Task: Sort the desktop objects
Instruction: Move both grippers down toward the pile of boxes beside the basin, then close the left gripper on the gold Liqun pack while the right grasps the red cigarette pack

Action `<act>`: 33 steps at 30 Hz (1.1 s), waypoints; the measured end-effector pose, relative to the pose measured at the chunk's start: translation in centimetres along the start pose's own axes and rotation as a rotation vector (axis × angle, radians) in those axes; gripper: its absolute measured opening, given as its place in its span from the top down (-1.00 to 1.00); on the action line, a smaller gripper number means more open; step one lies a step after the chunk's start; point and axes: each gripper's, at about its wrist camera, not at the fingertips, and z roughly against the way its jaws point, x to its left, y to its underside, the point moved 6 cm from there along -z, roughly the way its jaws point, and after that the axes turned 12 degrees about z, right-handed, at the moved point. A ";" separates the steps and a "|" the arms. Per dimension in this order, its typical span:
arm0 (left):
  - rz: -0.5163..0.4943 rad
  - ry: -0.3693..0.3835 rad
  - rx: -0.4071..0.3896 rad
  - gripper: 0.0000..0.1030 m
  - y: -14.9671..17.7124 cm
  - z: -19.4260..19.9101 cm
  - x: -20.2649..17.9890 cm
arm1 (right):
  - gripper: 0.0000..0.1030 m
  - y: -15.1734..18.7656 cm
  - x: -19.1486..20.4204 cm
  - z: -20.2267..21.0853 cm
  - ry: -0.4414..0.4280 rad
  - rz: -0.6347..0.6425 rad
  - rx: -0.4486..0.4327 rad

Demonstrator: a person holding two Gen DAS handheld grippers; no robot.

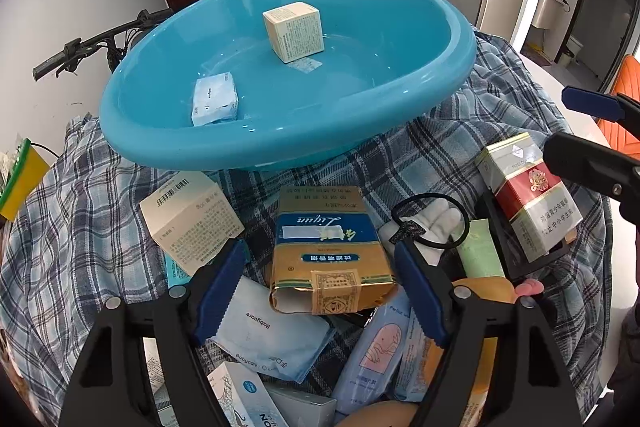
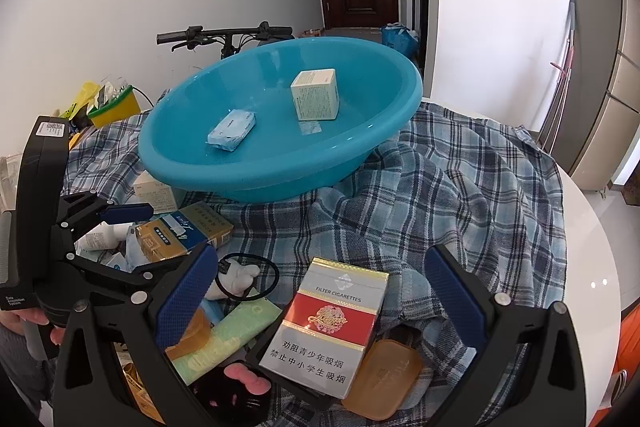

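A blue basin (image 1: pixel 280 147) stands at the back of a plaid cloth and holds a cream cube box (image 1: pixel 294 31) and a pale blue tissue pack (image 1: pixel 214 99). My left gripper (image 1: pixel 320 245) is open, its blue pads on either side of a gold-and-blue cigarette pack (image 1: pixel 332 251) lying in the pile; a gap shows at the left pad. My right gripper (image 2: pixel 322 255) is open around a red-and-white cigarette pack (image 2: pixel 332 323), well apart from both pads. The basin (image 2: pixel 260 183) also shows in the right wrist view.
Around the packs lie a white barcode box (image 1: pixel 188 215), a black hair tie (image 1: pixel 430 223), Babycare packets (image 1: pixel 272 331), a green pouch (image 2: pixel 232 331) and an amber case (image 2: pixel 384 379). The white table edge (image 2: pixel 592 267) curves at the right. Bicycle handlebars (image 2: pixel 224 35) stand behind the basin.
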 end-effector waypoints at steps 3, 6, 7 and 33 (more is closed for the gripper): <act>-0.009 -0.002 0.004 -0.36 0.1 -0.1 -0.2 | -1.00 0.1 0.3 -0.1 -0.003 0.008 0.006; -0.010 -0.002 0.004 -0.31 0.1 -0.1 -0.3 | -1.00 0.1 0.4 -0.1 -0.005 0.011 0.006; -0.011 -0.002 0.004 -0.30 0.2 -0.1 -0.4 | -1.00 0.1 0.4 -0.1 -0.005 0.011 0.006; 0.068 -0.023 -0.097 -0.05 0.9 3.6 1.0 | -1.00 1.8 1.4 -3.2 0.011 0.037 0.125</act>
